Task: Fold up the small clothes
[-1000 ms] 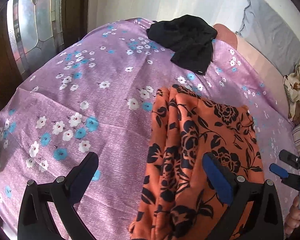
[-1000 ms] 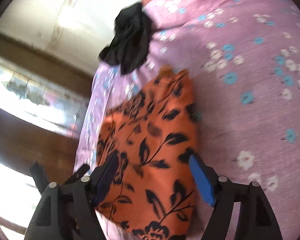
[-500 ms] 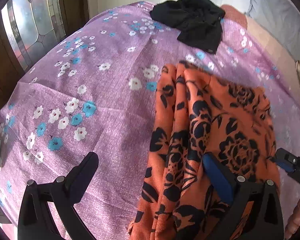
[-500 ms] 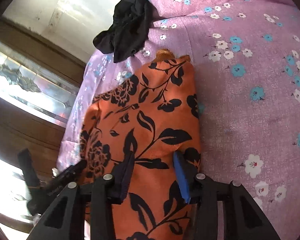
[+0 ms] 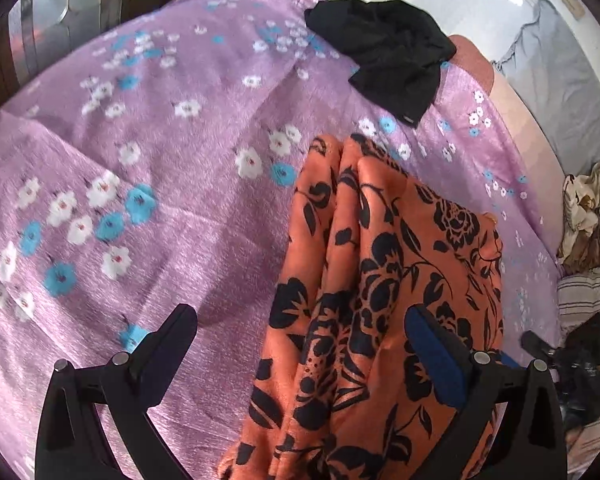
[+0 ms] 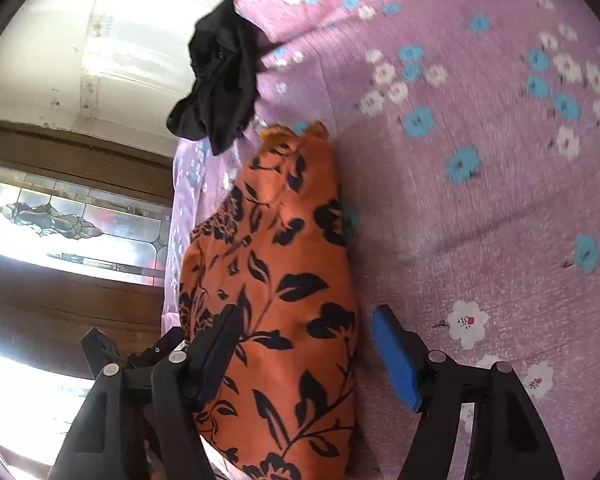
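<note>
An orange garment with a black flower print [image 5: 384, 288] lies folded in long pleats on the purple flowered bedsheet [image 5: 148, 168]. My left gripper [image 5: 300, 352] is open, low over the garment's near end, with the cloth between its jaws. My right gripper [image 6: 306, 344] is open and straddles the same garment [image 6: 284, 280] from the other side. The right gripper's body shows at the right edge of the left wrist view [image 5: 572, 360]. A crumpled black garment [image 5: 384, 52] lies at the far end of the sheet; it also shows in the right wrist view [image 6: 220, 84].
A pink mattress edge [image 5: 512, 100] and grey cloth [image 5: 560, 64] lie beyond the sheet. A beige bundle [image 5: 592, 208] and striped fabric [image 5: 588, 292] sit at the right. A stained-glass wooden door [image 6: 60, 220] stands beside the bed.
My right gripper narrowed on the orange garment half a second ago and has opened wide again. The left gripper stayed open and shifted slightly over the cloth.
</note>
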Tool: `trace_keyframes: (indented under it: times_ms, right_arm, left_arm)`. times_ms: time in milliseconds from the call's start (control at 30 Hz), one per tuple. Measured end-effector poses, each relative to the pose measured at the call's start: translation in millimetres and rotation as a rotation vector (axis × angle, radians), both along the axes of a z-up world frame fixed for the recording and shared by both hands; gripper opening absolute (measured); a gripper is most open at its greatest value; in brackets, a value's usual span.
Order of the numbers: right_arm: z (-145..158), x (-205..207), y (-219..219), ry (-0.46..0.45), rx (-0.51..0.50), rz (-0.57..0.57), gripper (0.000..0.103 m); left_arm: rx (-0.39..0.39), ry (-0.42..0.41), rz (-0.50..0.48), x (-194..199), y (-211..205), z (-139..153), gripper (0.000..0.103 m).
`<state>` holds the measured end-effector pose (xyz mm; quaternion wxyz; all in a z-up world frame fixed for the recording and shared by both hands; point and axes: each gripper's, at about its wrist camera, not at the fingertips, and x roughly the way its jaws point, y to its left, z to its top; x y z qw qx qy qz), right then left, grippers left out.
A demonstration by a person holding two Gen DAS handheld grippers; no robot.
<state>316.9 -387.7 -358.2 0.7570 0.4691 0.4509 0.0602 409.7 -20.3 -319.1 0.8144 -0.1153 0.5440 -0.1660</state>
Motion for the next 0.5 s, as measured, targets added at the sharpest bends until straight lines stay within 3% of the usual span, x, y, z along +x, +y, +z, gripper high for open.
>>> trace_keyframes:
  times_ms: [300, 500]
  right_arm:
    - [-27, 14, 3, -0.027, 0.111, 0.021, 0.072]
    - [-33, 18, 8, -0.07, 0.135, 0.026, 0.072]
  left_arm:
    - [-0.171, 0.118, -0.07, -4, 4, -9, 0.103]
    - [-0.221, 0.14, -0.084, -6, 4, -10, 0.103]
